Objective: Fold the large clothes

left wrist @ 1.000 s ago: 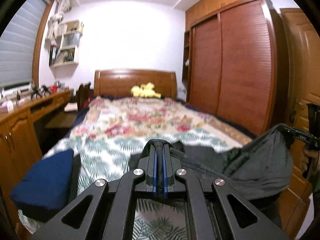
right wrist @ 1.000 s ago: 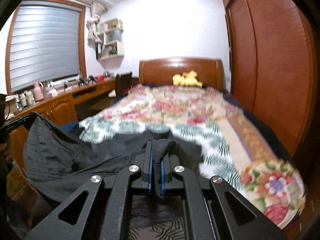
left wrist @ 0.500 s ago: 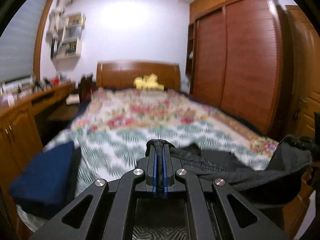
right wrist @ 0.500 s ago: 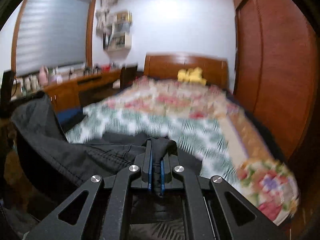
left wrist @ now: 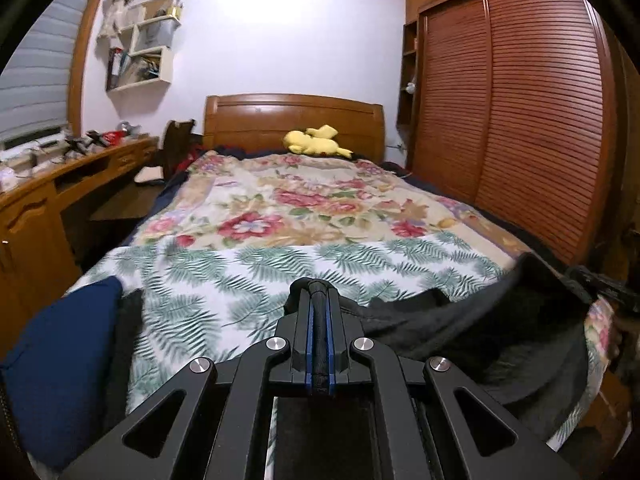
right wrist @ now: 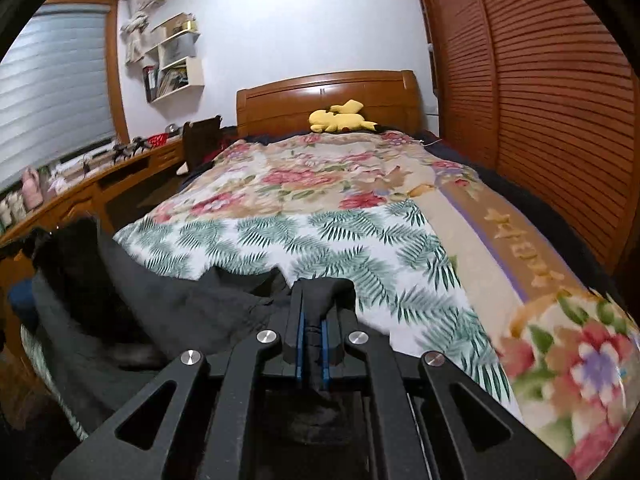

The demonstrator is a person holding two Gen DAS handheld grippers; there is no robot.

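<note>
Both grippers are clamped on one dark garment (left wrist: 500,332) that hangs between them across the foot of the bed. Nearest the lens in the left wrist view, the left gripper (left wrist: 318,312) has its blue-lined jaws pressed together with a rolled fold of black cloth pinched between them; from there the fabric runs off to the right, sagging, up to a raised corner near the frame's edge where the other tool shows only as a dark shape. In the right wrist view the right gripper (right wrist: 313,312) is likewise closed tight on a bunched edge of the same garment (right wrist: 168,312), which spreads away to the left and dips before rising to a blurred dark corner. Just left of the left gripper, a folded navy-blue item (left wrist: 60,364) lies on the near corner of the mattress. Beyond the cloth stretches a white fern-print sheet (left wrist: 256,276), then a floral blanket (left wrist: 304,204) covering the middle of the bed. Farther on, a yellow plush toy (left wrist: 316,143) rests against the wooden headboard (left wrist: 256,120). A cluttered wooden desk (left wrist: 60,176) runs along the left side, and a slatted wardrobe (left wrist: 532,120) fills the right wall.
</note>
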